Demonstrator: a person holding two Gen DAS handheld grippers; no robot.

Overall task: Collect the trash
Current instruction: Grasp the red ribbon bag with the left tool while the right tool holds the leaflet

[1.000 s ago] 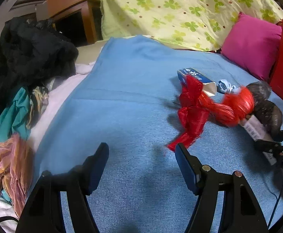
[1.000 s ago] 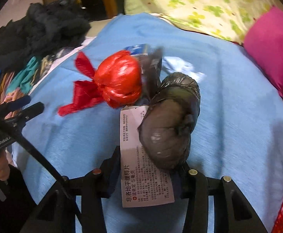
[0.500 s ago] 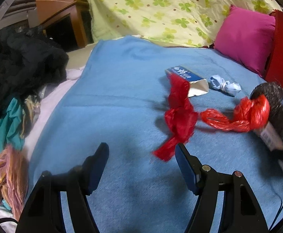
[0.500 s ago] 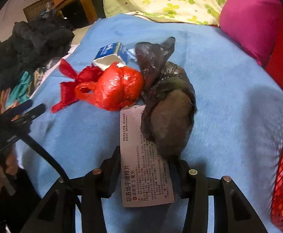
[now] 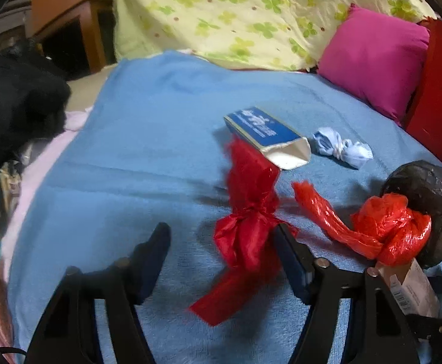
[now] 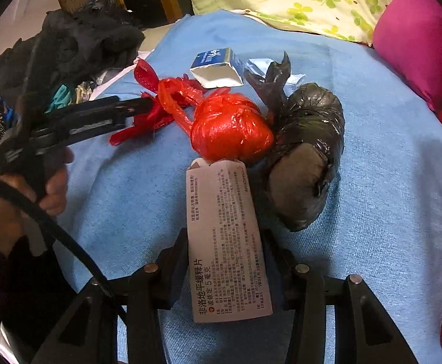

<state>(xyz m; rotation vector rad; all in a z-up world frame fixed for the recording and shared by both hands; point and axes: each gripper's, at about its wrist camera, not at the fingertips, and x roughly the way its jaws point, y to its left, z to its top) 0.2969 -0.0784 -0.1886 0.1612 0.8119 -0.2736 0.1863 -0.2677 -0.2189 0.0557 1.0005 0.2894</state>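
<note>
Collection under way. Right gripper jaws clamp a medicine box. Left gripper jaws, just closing, straddle a red ribbon scrap without pinching it. Red bag, black bag, blue carton and tissue wad remain on the bed.

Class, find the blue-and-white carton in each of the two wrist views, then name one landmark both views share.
Left wrist: carton lies right of centre on the blue blanket.
Right wrist: carton sits upper centre, open end toward the camera.
Shared landmark: pink pillow, upper right in both.
</note>
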